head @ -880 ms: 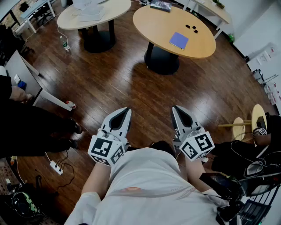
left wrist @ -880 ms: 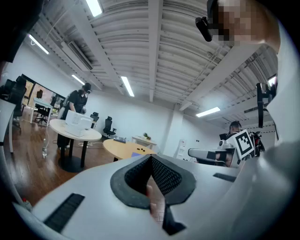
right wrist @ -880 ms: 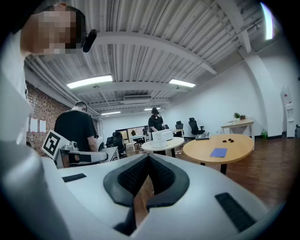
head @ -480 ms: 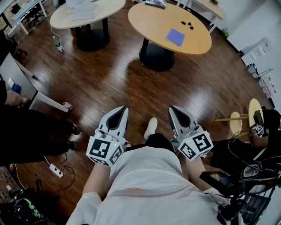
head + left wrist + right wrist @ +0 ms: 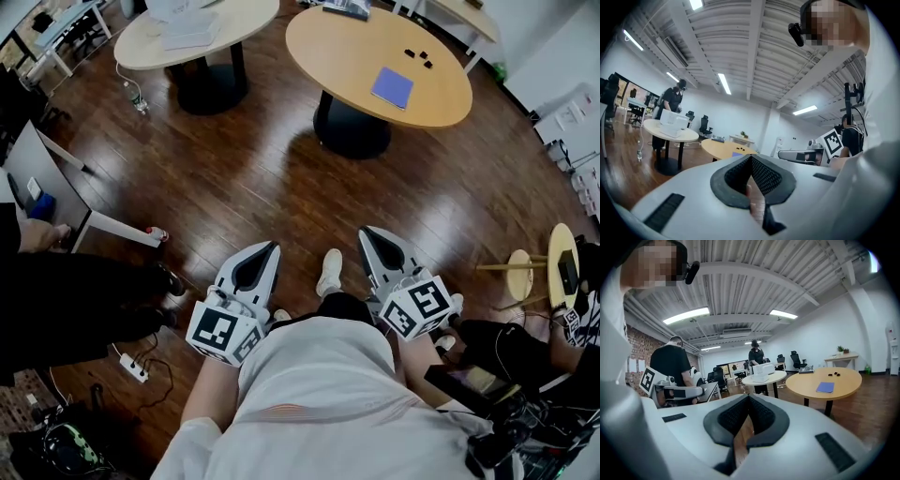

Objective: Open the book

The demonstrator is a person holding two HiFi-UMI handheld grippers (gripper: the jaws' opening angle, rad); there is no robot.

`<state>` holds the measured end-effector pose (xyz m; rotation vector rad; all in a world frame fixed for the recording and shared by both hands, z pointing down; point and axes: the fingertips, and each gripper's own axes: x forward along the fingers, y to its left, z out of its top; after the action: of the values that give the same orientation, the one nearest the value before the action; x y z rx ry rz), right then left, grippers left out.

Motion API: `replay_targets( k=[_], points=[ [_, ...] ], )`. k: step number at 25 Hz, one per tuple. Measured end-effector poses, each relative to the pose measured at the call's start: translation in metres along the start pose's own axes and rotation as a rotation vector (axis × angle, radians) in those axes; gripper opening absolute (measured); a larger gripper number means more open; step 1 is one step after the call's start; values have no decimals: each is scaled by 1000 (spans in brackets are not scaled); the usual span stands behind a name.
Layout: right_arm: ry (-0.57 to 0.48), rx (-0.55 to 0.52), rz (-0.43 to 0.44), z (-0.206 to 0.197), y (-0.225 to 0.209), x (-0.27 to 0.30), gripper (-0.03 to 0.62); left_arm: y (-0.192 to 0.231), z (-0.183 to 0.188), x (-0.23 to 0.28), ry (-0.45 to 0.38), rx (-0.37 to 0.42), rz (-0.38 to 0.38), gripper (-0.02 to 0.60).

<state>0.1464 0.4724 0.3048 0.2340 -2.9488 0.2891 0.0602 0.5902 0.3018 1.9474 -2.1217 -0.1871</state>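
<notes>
A blue book (image 5: 392, 87) lies closed on the round tan table (image 5: 347, 47) at the far side of the room; it also shows in the right gripper view as the blue book (image 5: 825, 387) and, small, in the left gripper view as the blue book (image 5: 737, 153). My left gripper (image 5: 267, 247) and right gripper (image 5: 370, 232) are held side by side close to the person's waist, far from the table. Both point forward over the wooden floor. The left gripper (image 5: 751, 157) and right gripper (image 5: 749, 396) have their jaws together, with nothing between them.
A second round table (image 5: 216, 28) with white items stands at the back left. A person in black (image 5: 66, 281) stands at my left beside a white desk. A power strip (image 5: 131, 367) lies on the floor. A small stool (image 5: 553, 258) and gear sit at the right.
The person's white shoe has come into view between the grippers and stepped forward. The view has shifted slightly; both grippers stay shut at the waist.
</notes>
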Motion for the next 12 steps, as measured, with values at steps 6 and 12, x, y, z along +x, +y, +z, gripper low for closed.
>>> replay_targets(
  k=[6, 12],
  points=[
    [-5, 7, -6, 19, -63, 34, 3, 23, 17, 73, 18, 13, 22, 11],
    [-25, 17, -10, 40, -145, 65, 3, 41, 36, 164, 41, 20, 43, 11]
  ],
)
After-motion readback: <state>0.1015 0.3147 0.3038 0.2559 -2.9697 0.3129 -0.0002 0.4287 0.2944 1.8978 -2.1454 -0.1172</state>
